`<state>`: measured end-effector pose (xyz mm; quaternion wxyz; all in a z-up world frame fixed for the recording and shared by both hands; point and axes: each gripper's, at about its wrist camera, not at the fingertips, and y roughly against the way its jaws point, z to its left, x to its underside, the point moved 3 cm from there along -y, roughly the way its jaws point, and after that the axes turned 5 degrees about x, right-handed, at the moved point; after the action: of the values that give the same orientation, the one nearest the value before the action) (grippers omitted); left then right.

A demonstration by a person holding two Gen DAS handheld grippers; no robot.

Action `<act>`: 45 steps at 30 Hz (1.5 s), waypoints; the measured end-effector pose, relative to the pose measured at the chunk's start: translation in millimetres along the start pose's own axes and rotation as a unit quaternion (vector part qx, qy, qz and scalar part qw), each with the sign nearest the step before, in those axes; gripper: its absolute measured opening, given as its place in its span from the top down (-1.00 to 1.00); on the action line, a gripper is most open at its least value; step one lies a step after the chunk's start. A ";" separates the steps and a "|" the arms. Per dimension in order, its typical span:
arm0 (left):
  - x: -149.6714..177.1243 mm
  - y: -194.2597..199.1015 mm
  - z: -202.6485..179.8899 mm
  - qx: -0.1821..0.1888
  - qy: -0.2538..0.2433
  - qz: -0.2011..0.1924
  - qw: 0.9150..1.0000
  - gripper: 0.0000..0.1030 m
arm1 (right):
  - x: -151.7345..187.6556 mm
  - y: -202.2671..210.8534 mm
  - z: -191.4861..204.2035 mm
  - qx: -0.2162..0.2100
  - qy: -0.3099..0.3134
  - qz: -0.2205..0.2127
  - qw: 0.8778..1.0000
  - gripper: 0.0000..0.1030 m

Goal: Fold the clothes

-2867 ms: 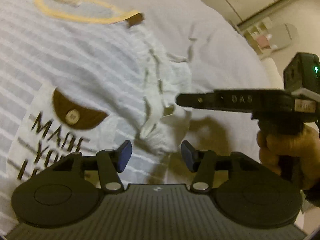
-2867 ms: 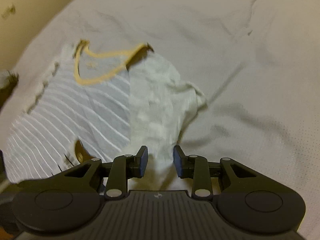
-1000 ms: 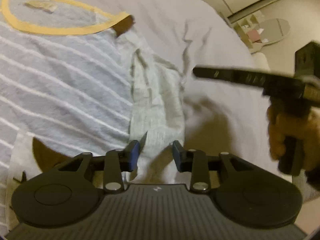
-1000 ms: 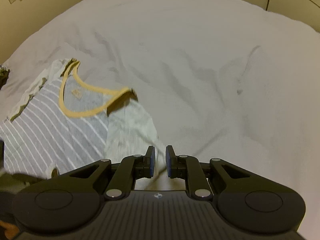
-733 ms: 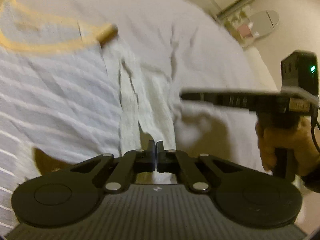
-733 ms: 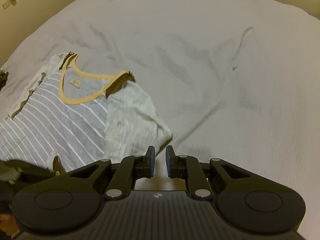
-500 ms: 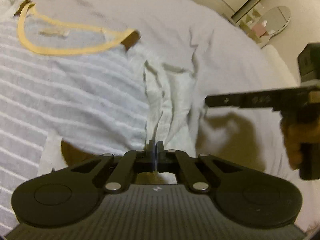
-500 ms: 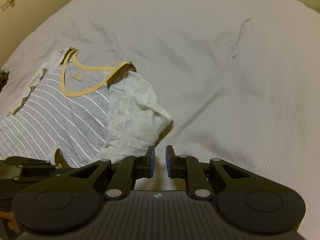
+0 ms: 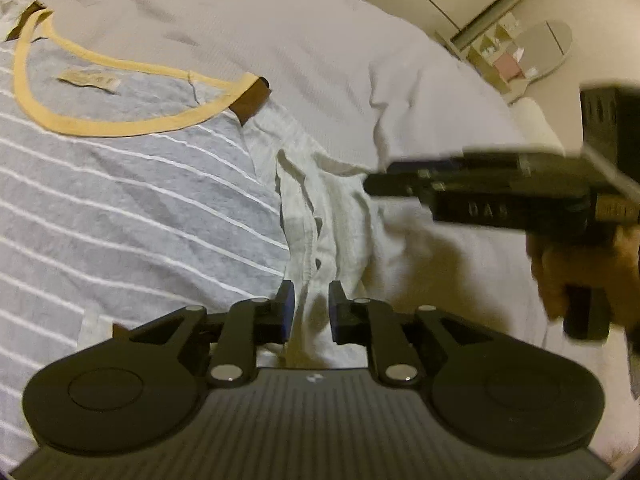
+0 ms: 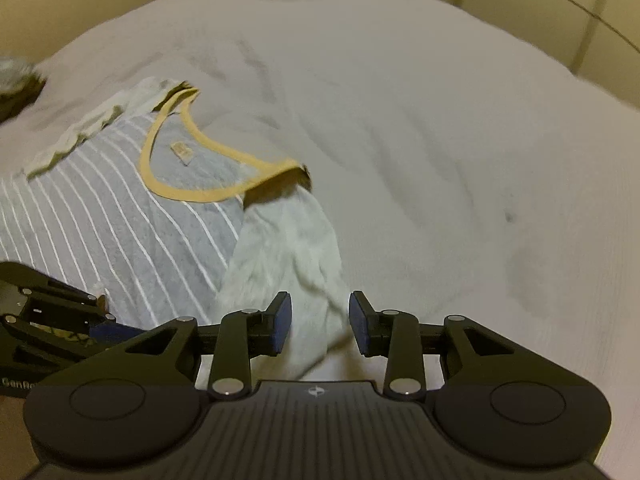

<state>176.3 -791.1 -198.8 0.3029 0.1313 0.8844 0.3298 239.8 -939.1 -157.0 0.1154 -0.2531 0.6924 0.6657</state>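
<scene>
A grey T-shirt with white stripes and a yellow neckband lies face up on a white bed sheet. Its pale cream sleeve is bunched in folds at the shirt's right side. My left gripper is open just over the sleeve's lower end, with a fabric ridge running between its fingers. My right gripper is open over the sleeve's hem, held by a hand. The left gripper shows at the lower left of the right wrist view.
The bed's edge curves along the upper right in the left wrist view, with cupboard doors and a small shelf with a round mirror on the floor beyond. A dark bundle lies at the bed's far left.
My left gripper, shut on a sleeve fold half a second ago, has opened. My right gripper has opened wider and moved in closer over the sleeve's hem.
</scene>
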 end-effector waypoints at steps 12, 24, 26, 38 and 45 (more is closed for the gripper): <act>-9.3 19.4 -10.0 -0.012 -0.053 -0.030 0.998 0.76 | -5.5 5.0 -37.2 0.044 -0.093 -0.035 0.994 0.46; -56.0 -44.5 26.6 0.034 -0.075 0.028 0.996 0.92 | 73.5 38.5 14.5 -0.016 -0.231 -0.007 0.973 0.44; -68.2 -44.1 34.4 0.031 -0.083 0.029 0.996 0.93 | 75.5 35.7 39.9 -0.032 -0.204 -0.006 0.978 0.44; -90.5 -38.6 16.1 0.040 -0.150 0.038 0.987 0.89 | 125.1 33.5 105.9 -0.051 -0.187 0.056 0.979 0.41; -82.4 -42.7 -17.7 0.083 -0.196 0.052 0.976 0.89 | 140.8 49.2 115.0 -0.049 -0.245 0.066 0.966 0.41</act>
<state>228.4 -867.6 -179.5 0.4404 0.2642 0.8243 0.2384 75.6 -854.7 -194.5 0.2243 -0.0415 0.6246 0.7469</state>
